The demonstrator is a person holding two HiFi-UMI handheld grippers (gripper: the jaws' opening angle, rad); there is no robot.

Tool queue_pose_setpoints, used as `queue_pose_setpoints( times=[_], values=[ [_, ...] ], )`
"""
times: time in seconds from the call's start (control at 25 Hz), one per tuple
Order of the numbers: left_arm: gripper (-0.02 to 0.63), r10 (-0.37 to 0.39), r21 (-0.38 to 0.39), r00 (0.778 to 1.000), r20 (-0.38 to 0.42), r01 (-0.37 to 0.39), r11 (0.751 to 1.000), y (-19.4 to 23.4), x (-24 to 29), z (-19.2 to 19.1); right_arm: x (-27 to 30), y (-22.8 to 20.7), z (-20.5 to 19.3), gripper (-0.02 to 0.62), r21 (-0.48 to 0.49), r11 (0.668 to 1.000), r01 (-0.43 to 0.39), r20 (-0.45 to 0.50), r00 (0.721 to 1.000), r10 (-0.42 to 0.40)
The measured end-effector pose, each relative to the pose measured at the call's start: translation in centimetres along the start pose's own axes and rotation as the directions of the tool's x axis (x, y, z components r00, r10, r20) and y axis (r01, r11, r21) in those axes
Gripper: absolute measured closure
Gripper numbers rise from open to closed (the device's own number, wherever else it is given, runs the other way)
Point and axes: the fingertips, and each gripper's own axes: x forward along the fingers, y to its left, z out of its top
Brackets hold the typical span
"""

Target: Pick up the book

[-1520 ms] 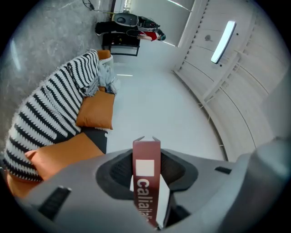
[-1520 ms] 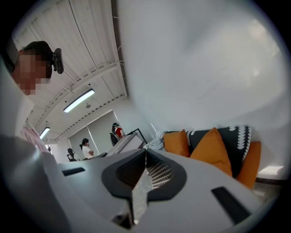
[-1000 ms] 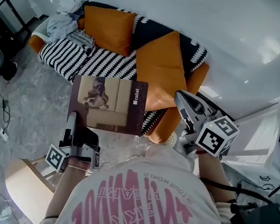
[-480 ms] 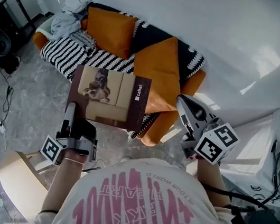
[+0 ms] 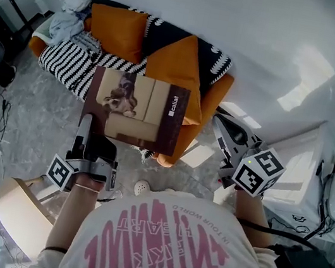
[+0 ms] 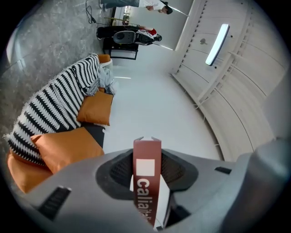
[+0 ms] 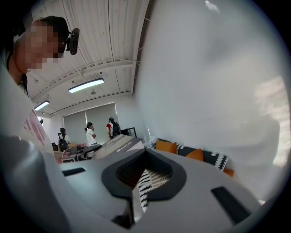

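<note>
Grey marbled floor (image 5: 29,115); a black-and-white striped sofa (image 5: 71,62) with orange cushions (image 5: 112,29) lines the white wall (image 5: 270,26). The left hand-held gripper (image 5: 84,124) clamps a brown hardcover book (image 5: 136,112) by its edge, aloft before the sofa. The right hand-held gripper (image 5: 219,117) is slightly parted and empty.

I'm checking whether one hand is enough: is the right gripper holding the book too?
No, the right gripper has nothing between its jaws, while the book is clamped by the left gripper alone.
</note>
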Motion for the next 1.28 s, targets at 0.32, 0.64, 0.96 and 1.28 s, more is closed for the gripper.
queue_pose_setpoints(
  times=[0.32, 0.64, 0.96, 1.28],
  values=[
    [0.451, 0.023, 0.008, 1.0, -0.02, -0.023, 1.0, -0.1, -0.4, -0.3, 0.9, -0.6, -0.6, 0.586, 0.029, 0.999, 0.042, -0.007, 0.999, -0.042],
    [0.451, 0.019, 0.016, 1.0, -0.013, -0.019, 1.0, -0.5, -0.6, 0.3, 1.3, -0.6, -0.4, 0.588, 0.004, 0.998, 0.058, -0.006, 0.998, -0.058],
    [0.45, 0.022, 0.013, 1.0, -0.007, -0.022, 1.0, -0.4, -1.1, 0.9, 1.1, -0.9, -0.6, 0.588, 0.016, 0.996, 0.088, -0.012, 0.996, -0.087],
    [0.45, 0.025, 0.004, 0.999, -0.02, -0.025, 1.0, -0.1, -1.5, 0.8, 0.7, -0.6, -1.3, 0.588, 0.027, 0.994, 0.105, -0.027, 0.994, -0.104]
  ],
)
